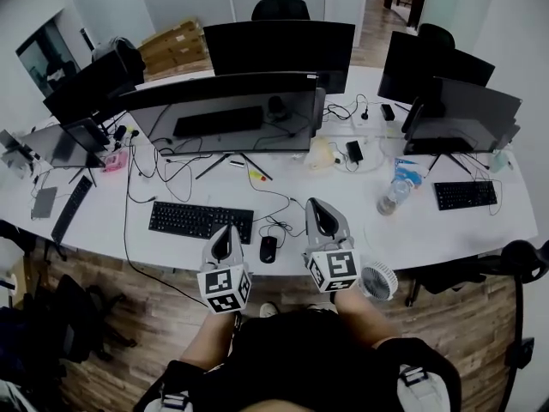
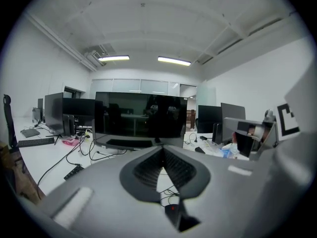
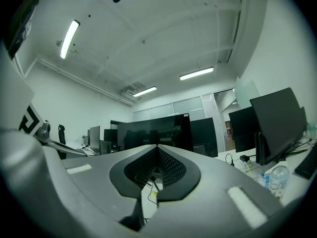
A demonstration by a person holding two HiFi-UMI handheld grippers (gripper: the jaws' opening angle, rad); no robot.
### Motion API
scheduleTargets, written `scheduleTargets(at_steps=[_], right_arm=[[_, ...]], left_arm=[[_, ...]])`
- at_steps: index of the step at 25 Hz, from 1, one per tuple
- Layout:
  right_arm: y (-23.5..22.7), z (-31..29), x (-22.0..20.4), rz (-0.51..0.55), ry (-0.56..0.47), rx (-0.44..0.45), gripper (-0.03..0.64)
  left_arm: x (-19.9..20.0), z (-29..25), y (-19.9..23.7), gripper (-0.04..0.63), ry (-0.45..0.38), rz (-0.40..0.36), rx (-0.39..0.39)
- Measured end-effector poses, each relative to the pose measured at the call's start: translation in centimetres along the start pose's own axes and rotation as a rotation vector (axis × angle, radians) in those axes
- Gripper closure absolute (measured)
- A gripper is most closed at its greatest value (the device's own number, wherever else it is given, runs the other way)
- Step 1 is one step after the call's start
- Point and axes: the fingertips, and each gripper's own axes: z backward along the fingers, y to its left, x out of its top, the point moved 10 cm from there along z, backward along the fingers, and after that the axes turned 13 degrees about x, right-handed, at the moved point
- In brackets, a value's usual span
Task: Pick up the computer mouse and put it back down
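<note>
The black computer mouse (image 1: 268,249) lies on the white desk (image 1: 429,230) near its front edge, with its cable running back toward the monitors. My left gripper (image 1: 227,229) hovers just left of the mouse and my right gripper (image 1: 314,202) just right of it. Neither touches it. In the left gripper view the left gripper (image 2: 162,148) has its tips together and nothing between them. A dark shape with a red dot (image 2: 171,208), probably the mouse, shows low through the gap. In the right gripper view the right gripper (image 3: 157,147) also has its tips met and holds nothing.
A black keyboard (image 1: 201,221) lies left of the mouse, with a wide monitor (image 1: 225,117) behind it and loose cables (image 1: 276,200) between. A water bottle (image 1: 392,197) and a second keyboard (image 1: 464,195) sit to the right. A small white fan (image 1: 377,280) hangs at the desk's front edge.
</note>
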Motion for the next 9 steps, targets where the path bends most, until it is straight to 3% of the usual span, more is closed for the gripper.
scheduleTargets(at_steps=[9], right_arm=[[-0.9,1.0,0.0,0.001,0.016,-0.016,0.62]], left_arm=[[0.8,0.4,-1.6,0.541,-0.07,-0.008,-0.016]])
